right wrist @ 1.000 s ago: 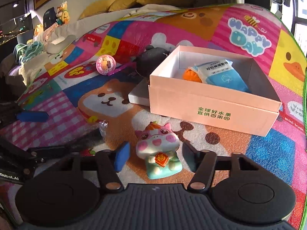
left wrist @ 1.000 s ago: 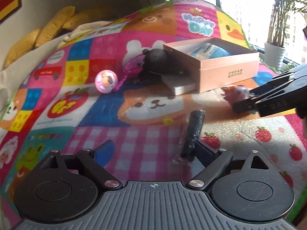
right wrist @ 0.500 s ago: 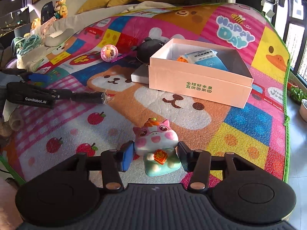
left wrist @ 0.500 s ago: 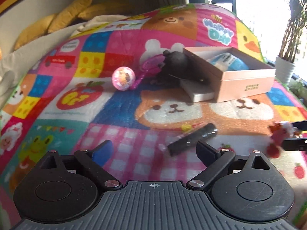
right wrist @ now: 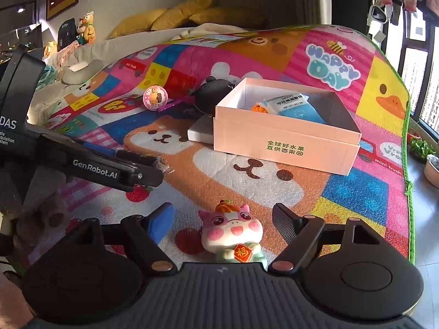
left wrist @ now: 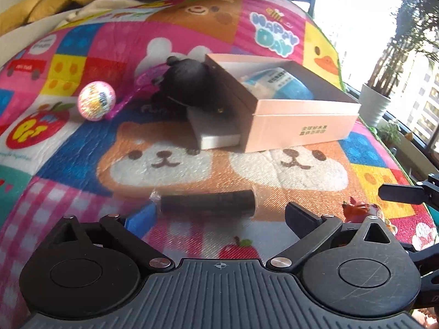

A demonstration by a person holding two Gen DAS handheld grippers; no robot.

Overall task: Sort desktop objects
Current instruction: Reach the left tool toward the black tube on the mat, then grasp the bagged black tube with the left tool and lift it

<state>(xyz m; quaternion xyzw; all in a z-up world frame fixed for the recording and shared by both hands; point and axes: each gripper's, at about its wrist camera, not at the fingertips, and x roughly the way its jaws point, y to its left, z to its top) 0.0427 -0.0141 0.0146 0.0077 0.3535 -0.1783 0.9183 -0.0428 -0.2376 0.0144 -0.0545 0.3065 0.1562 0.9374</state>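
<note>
One patchwork play mat point(right wrist: 354, 186), possibly bedroom.

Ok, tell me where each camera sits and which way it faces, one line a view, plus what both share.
Left wrist: rides the left gripper, looking down along its open fingers at a black wrapped tube; the right gripper's fingertip pokes in at right.
Right wrist: rides the right gripper, fingers open around a pig figurine; the left gripper crosses at left.
Shared: pink box, sparkly ball, play mat.
</note>
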